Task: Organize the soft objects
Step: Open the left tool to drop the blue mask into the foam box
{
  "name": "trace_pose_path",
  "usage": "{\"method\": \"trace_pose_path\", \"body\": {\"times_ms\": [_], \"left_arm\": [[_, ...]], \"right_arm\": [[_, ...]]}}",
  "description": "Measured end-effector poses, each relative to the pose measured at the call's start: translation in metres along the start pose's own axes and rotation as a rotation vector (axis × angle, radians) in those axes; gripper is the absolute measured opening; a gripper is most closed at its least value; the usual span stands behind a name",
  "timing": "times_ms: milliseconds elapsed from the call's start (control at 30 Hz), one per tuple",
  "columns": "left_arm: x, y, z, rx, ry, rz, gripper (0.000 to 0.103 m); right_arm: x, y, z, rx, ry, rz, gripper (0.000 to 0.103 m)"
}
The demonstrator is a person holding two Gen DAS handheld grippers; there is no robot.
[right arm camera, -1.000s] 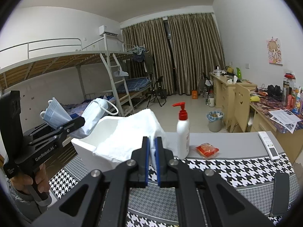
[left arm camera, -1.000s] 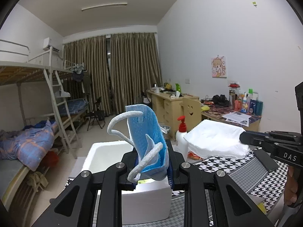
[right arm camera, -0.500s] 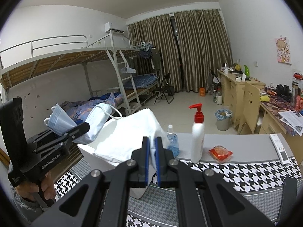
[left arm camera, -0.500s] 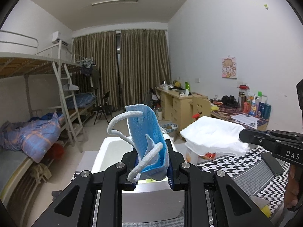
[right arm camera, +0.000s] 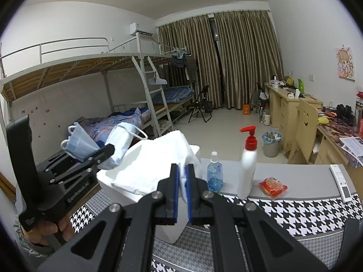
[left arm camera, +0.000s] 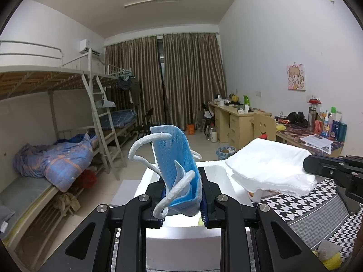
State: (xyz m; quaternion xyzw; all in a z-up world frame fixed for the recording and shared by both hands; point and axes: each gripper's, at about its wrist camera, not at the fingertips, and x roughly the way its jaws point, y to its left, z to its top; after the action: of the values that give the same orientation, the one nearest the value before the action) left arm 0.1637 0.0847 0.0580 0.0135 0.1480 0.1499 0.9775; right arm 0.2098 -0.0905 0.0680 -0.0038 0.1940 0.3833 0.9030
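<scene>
On my left wrist view, the left gripper (left arm camera: 182, 201) is clamped on a blue face mask (left arm camera: 175, 161), which stands up between the pads with its white ear loops curling out to the left and front. Just behind and below it sits a white foam box (left arm camera: 181, 242), open at the top. To the right, a folded white cloth (left arm camera: 270, 167) hangs over the far side of the box, pinched by the right gripper (left arm camera: 306, 165) coming in from the edge of the picture. Under both lies a black-and-white checked mat (left arm camera: 317, 208).

On my right wrist view, the right gripper (right arm camera: 181, 181) has its pads pressed tight on a corner of the cloth (right arm camera: 154, 161), and the rest of it drapes over the box (right arm camera: 168, 224). To the left, my left gripper (right arm camera: 109, 150) holds the masks (right arm camera: 79, 145) above the box's near corner; a hand (right arm camera: 50, 229) grips its handle. Beyond the box, on the grey table (right arm camera: 295, 176), stand a small blue spray bottle (right arm camera: 214, 175), a white pump bottle (right arm camera: 248, 167), a red packet (right arm camera: 272, 184) and a remote (right arm camera: 341, 182).
</scene>
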Motion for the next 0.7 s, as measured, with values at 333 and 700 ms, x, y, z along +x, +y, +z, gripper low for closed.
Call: {"method": "trace_pose_path", "body": {"times_ms": [333, 700], "left_arm": [[0.023, 0.008, 0.001, -0.015, 0.055, -0.019, 0.025], [0.042, 0.011, 0.004, -0.028, 0.108, -0.042, 0.025]], "right_arm": [[0.003, 0.006, 0.007, -0.001, 0.004, 0.001, 0.009], [0.011, 0.010, 0.010, -0.011, 0.015, -0.008, 0.009]]}}
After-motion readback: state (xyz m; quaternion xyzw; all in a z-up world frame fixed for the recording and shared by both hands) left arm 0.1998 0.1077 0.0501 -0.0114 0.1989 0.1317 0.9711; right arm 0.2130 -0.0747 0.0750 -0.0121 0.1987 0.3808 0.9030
